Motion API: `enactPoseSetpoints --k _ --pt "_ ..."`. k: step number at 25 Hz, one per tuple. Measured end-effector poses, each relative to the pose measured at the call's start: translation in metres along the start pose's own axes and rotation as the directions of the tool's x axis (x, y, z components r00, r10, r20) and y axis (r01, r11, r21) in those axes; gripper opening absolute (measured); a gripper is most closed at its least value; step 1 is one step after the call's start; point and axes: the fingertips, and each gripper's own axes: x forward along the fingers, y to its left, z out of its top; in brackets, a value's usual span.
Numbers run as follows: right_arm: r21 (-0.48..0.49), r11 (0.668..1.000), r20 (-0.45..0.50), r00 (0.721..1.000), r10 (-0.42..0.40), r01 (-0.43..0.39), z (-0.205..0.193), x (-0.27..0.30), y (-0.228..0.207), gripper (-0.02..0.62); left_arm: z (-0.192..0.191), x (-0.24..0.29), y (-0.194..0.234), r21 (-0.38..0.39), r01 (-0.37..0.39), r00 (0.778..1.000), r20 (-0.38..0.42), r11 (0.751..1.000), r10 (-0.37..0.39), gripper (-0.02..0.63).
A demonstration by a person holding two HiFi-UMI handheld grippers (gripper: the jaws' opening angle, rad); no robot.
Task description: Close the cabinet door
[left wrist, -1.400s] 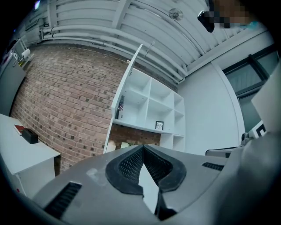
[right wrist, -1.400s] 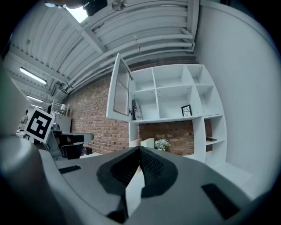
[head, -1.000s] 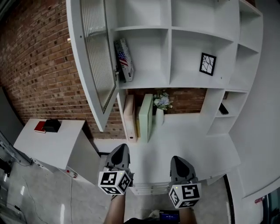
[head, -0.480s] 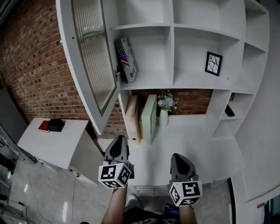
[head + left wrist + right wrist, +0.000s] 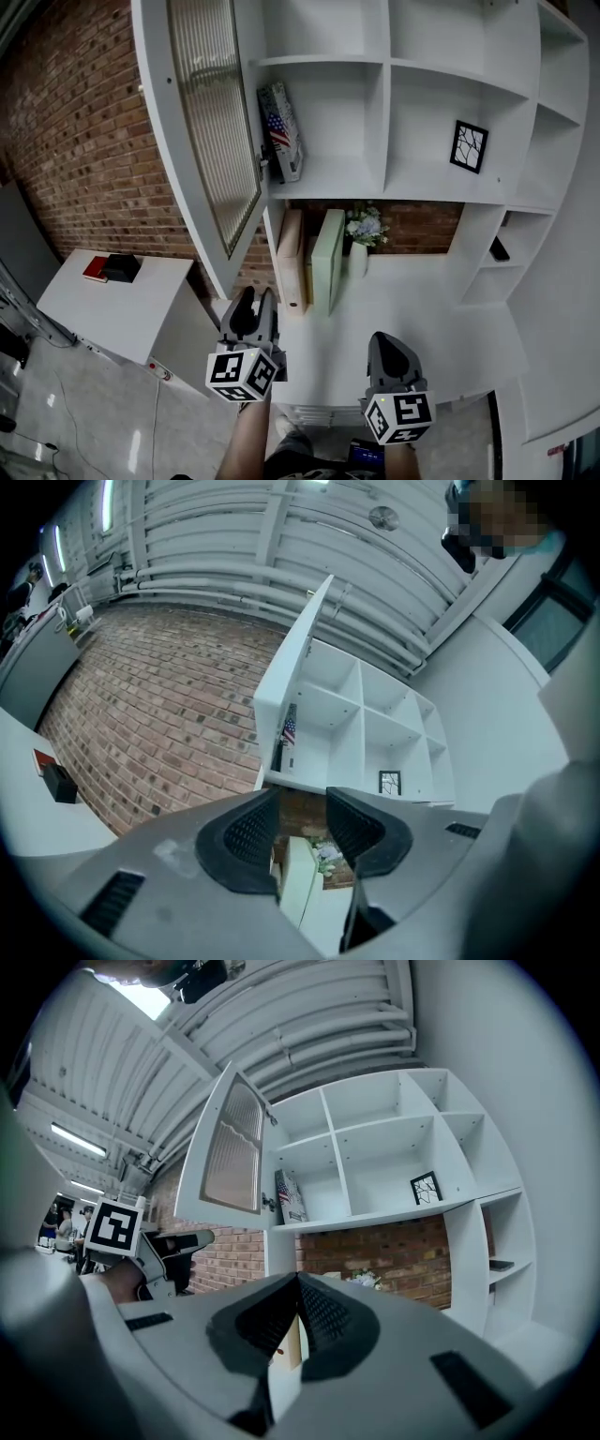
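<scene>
**Cabinet door wide open, both your grippers empty below it**

The brick wall [image 5: 84, 141] fills the left side of your head view and shows again behind the open recess under the shelves. Against it stands the white cabinet [image 5: 386, 112], a grid of open compartments. The cabinet door [image 5: 211, 131], a white frame around ribbed glass, hangs at the cabinet's left edge. It is swung far out toward you, leaving the upper-left compartment uncovered.

Below the shelves runs the white counter [image 5: 412, 300]. To its left, apart from it, sits a white side table [image 5: 122, 314] with a red item [image 5: 91, 270] and a black item [image 5: 120, 267] at its far edge.

At the back left of the counter a beige binder [image 5: 291, 258] and a pale green box [image 5: 328, 258] stand upright side by side. A vase of flowers [image 5: 364, 225] is just to their right.

Your left gripper [image 5: 255, 298] is at the counter's front left corner, under the door's lower corner and not touching it. Its jaws have just been opening and stand apart with nothing between them [image 5: 302, 803]. Your right gripper [image 5: 386, 342] is over the counter's front edge, jaws together at the tips and empty [image 5: 298, 1283].

A flag-printed box [image 5: 281, 131] leans in the uncovered compartment. A small framed picture [image 5: 468, 146] stands in the compartment to its right.
</scene>
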Motion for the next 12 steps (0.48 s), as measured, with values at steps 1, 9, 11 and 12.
enactPoseSetpoints --k 1,9,11,12 --pt "0.001 1.0 -0.003 1.0 0.003 -0.003 -0.001 0.002 0.002 0.002 0.003 -0.002 0.001 0.01 0.001 1.0 0.008 1.0 -0.001 0.137" --pt "-0.02 0.999 -0.012 0.999 0.03 -0.03 -0.003 0.006 0.021 0.002 0.037 -0.018 0.022 0.073 -0.074 0.99 0.124 0.995 0.065 0.193" --pt "-0.022 0.999 -0.003 1.0 0.03 -0.03 0.0 0.006 0.02 0.002 0.045 -0.019 0.022 0.077 -0.07 0.987 0.149 0.995 0.058 0.193" --pt "-0.021 0.999 0.0 1.0 0.029 -0.029 0.0 0.006 0.019 0.002 0.047 -0.018 0.021 0.08 -0.064 0.986 0.157 0.995 0.051 0.193"
